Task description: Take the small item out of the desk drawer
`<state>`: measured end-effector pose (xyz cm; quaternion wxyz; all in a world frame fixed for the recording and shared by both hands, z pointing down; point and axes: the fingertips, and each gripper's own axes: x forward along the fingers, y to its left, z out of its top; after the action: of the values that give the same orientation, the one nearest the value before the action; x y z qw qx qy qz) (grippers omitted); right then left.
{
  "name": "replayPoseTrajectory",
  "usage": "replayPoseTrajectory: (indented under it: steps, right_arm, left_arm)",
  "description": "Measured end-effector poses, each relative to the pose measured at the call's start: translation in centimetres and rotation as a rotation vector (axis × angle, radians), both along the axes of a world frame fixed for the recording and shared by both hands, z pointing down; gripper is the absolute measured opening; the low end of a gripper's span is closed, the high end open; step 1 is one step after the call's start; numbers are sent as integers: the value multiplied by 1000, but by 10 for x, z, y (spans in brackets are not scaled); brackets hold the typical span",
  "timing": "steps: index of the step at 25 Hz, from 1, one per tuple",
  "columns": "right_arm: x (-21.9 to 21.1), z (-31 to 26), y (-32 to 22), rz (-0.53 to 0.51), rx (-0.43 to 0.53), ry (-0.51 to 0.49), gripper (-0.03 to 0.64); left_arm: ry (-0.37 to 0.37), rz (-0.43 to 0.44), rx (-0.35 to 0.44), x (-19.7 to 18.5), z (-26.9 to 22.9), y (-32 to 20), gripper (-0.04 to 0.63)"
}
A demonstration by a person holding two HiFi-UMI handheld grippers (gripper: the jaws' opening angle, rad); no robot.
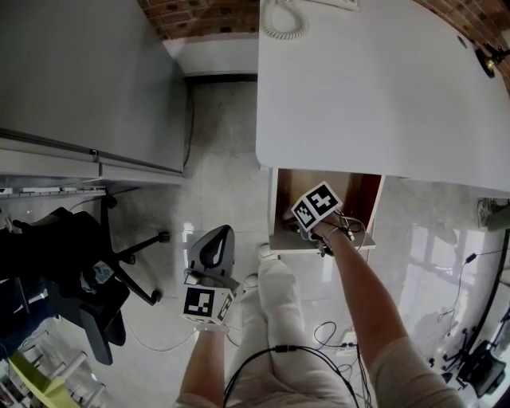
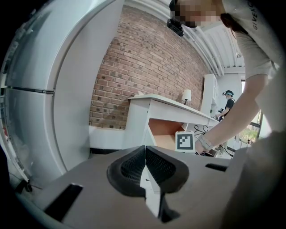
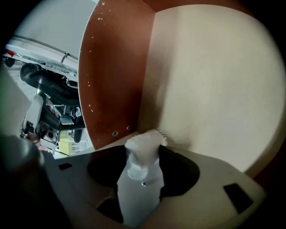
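Note:
The open drawer (image 1: 362,191) hangs under the white desk (image 1: 382,88). My right gripper (image 1: 300,226) reaches into it, its marker cube on top. In the right gripper view, a small white item (image 3: 143,145) with a fuzzy top stands between the dark pads of my right gripper (image 3: 142,166), close to the drawer's brown side wall (image 3: 114,67) and pale floor (image 3: 214,80). The pads press on both its sides. My left gripper (image 1: 215,241) hangs low over the floor, left of the drawer. Its jaws (image 2: 145,166) are shut, with nothing between them.
A black office chair (image 1: 72,263) stands at the left, below a grey cabinet (image 1: 80,80). A coiled cord (image 1: 283,24) lies on the desk's far edge. Cables (image 1: 335,335) run across the tiled floor. A brick wall (image 2: 147,67) is behind the desk, and another person (image 2: 229,100) stands far off.

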<state>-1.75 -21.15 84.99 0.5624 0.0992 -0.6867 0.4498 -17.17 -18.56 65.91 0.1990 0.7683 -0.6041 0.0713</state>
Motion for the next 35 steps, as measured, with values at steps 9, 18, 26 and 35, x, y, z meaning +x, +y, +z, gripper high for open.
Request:
replayPoseTrajectory:
  steps: [9,18,26,35]
  right_arm:
    - [1,-7,-3,-55,55,-37,178]
    - [13,-19,-8,-70,144,-38,158]
    - [23,-45,-11,-51,225,-53,158]
    - [37,-85,-9,2,300,-82,158]
  left_arm:
    - [9,12,0,1,0,1,6]
    - [11,27,-1,2,-4,4,6]
    - [8,37,16,1,-21,3,6]
    - [14,58,39,10,-45,2,6]
